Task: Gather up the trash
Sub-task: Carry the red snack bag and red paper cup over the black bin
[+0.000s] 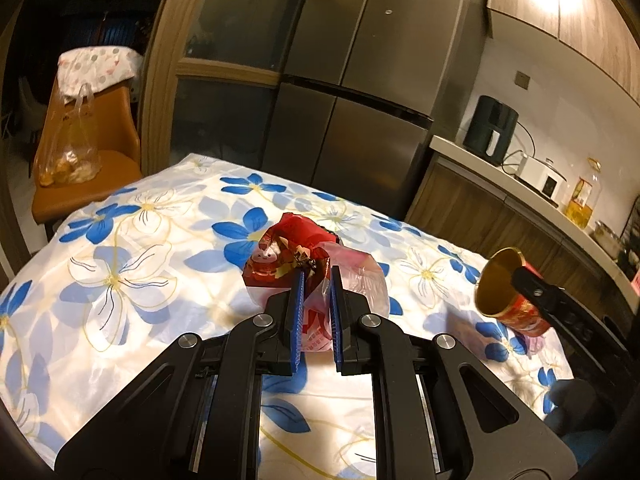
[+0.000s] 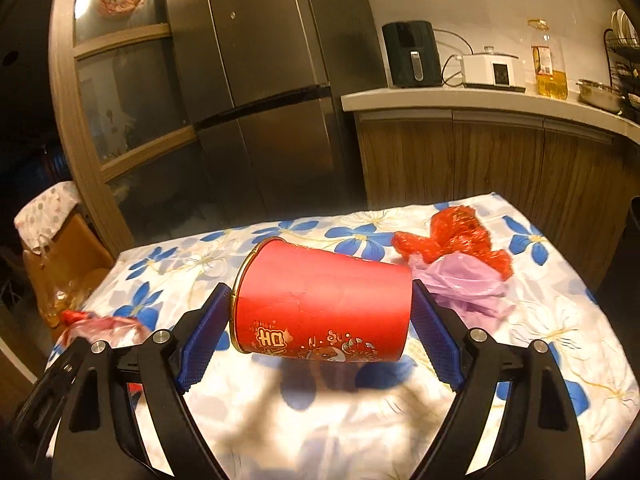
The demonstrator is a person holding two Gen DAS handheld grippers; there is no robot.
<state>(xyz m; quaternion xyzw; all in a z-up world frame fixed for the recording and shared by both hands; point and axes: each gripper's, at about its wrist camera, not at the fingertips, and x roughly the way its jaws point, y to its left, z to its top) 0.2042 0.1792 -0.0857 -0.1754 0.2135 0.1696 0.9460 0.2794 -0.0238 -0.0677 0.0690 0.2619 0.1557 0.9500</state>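
— What colours have I got at my left claw (image 1: 317, 280)?

— Blue pads on black arms, and a clear plastic bag (image 1: 352, 280) with red print, red wrappers (image 1: 288, 256) showing inside it at mid-frame.

— And my right claw (image 2: 320, 320)?

— The same blue and black. The paper cup (image 2: 324, 308) is red with a gold rim and gold characters low on its side.

— The tablecloth (image 2: 360, 420)?

— White, with blue flowers and thin yellow lines. At the right of the frame lie red mesh (image 2: 460, 236) and a pale lilac bag (image 2: 464, 284).
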